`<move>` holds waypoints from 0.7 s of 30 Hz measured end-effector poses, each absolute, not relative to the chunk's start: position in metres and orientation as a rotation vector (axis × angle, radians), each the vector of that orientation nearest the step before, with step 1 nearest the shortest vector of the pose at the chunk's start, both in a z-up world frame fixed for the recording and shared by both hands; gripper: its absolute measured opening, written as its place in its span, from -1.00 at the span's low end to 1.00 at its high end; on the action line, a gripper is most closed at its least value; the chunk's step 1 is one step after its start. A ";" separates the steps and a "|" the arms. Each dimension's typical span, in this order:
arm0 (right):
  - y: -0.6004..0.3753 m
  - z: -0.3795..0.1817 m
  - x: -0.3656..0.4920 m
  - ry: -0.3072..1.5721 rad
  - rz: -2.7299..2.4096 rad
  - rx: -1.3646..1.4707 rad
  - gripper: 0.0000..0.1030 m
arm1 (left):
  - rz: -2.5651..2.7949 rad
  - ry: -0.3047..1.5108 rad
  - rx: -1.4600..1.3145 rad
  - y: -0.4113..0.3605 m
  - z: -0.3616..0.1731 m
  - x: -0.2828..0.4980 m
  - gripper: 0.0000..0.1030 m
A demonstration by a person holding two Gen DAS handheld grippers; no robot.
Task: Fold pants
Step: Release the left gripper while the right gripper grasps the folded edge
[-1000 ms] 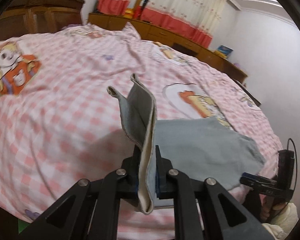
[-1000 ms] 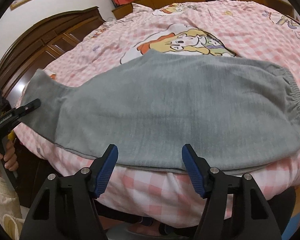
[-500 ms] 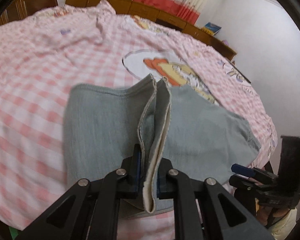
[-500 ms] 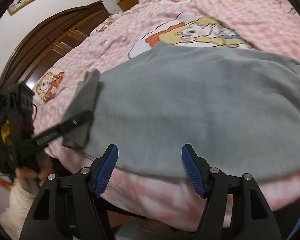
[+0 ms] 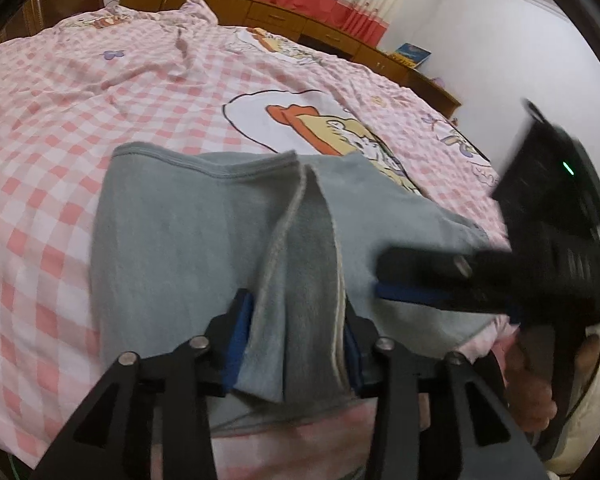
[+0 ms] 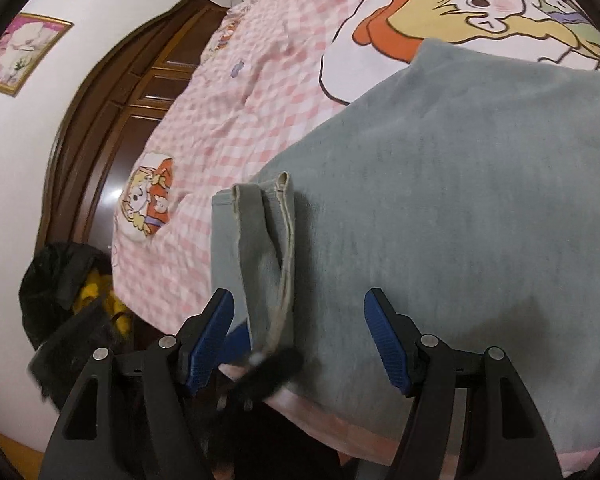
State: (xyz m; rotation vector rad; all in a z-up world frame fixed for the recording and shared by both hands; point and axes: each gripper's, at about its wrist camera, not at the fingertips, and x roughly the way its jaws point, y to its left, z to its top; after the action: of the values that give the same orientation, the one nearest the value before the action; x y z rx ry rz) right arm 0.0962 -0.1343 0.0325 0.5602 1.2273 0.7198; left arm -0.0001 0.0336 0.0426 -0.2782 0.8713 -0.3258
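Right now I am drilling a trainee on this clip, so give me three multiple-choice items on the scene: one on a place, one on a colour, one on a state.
1. Where do the soft grey fleece pants lie?
A. on a wooden floor
B. on the pink checked bedspread
C. over a chair back

2. What colour are the pads on the right gripper?
A. blue
B. red
C. yellow

3. How does the left gripper stand with the folded pant-leg end?
A. far off, nothing between its fingers
B. the end lies between its fingers
C. clamped on the bedspread only

Answers:
1 B, pink and white checks show around the grey cloth in both views.
2 A, both pads are blue in the right wrist view.
3 B, the cloth sits between the fingers while the jaws are opening.
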 end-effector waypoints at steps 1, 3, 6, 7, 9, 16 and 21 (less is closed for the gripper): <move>-0.132 0.034 0.096 1.227 0.723 0.551 0.34 | -0.335 0.873 -0.270 0.032 0.043 -0.003 -0.13; -0.126 0.038 0.096 1.222 0.731 0.518 0.34 | -0.344 0.875 -0.261 0.029 0.044 -0.007 -0.12; -0.121 0.042 0.095 1.220 0.740 0.487 0.34 | -0.372 0.859 -0.272 0.031 0.049 -0.017 -0.10; -0.120 0.043 0.094 1.221 0.741 0.480 0.34 | -0.391 0.848 -0.285 0.032 0.052 -0.022 -0.08; -0.115 0.043 0.093 1.223 0.737 0.457 0.34 | -0.411 0.831 -0.301 0.035 0.055 -0.028 -0.02; -0.098 0.039 0.090 1.199 0.723 0.298 0.34 | -0.347 0.810 -0.284 0.048 0.062 -0.046 -0.01; -0.107 0.041 0.082 1.169 0.680 0.282 0.33 | -0.233 0.805 -0.294 0.078 0.059 -0.063 -0.01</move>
State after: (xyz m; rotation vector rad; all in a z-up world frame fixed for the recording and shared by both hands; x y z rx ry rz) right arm 0.0823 -0.1066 0.0414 0.2817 1.1692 0.6798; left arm -0.0634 0.0783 0.0590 -0.2936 0.8045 -0.2328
